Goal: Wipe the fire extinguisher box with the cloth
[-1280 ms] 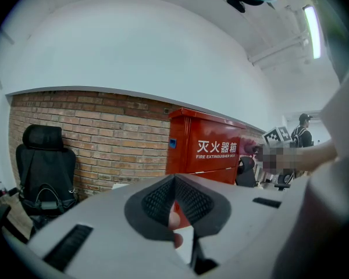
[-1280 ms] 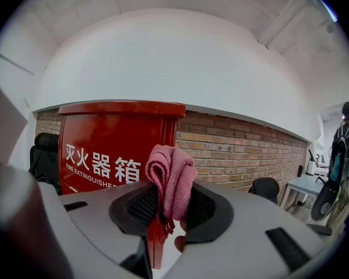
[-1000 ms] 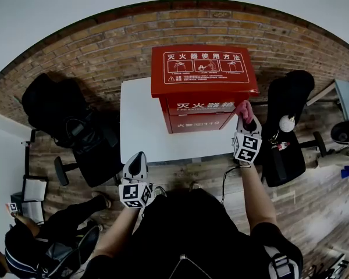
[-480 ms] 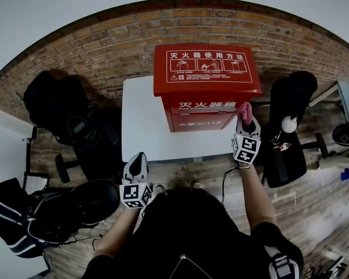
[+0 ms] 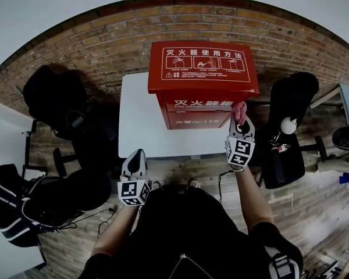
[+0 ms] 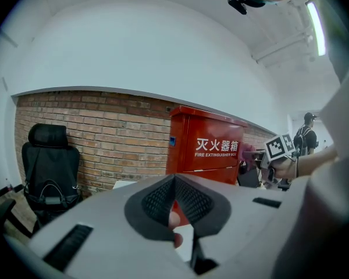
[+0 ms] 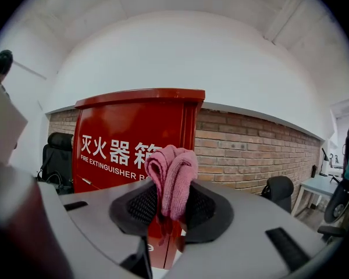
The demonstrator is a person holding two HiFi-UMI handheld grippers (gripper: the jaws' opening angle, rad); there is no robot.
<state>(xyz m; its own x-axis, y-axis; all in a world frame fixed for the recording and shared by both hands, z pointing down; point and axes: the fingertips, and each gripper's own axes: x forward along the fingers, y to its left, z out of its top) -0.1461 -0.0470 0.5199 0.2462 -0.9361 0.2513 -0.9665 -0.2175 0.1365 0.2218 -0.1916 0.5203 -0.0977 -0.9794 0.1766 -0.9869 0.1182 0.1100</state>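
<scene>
The red fire extinguisher box stands on a white table by a brick wall. The right gripper is squeezed tight on a pink cloth and holds it up close to the box's front right corner. The left gripper has its jaws pressed together with nothing in them, and it is low at the table's near edge, away from the box.

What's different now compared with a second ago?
Little. The right tool keeps the pink cloth pinched at the front right corner of the red box, barely shifted. A person in dark clothes at the lower left has moved toward the black chair. The left tool stays shut and empty by the white table.
</scene>
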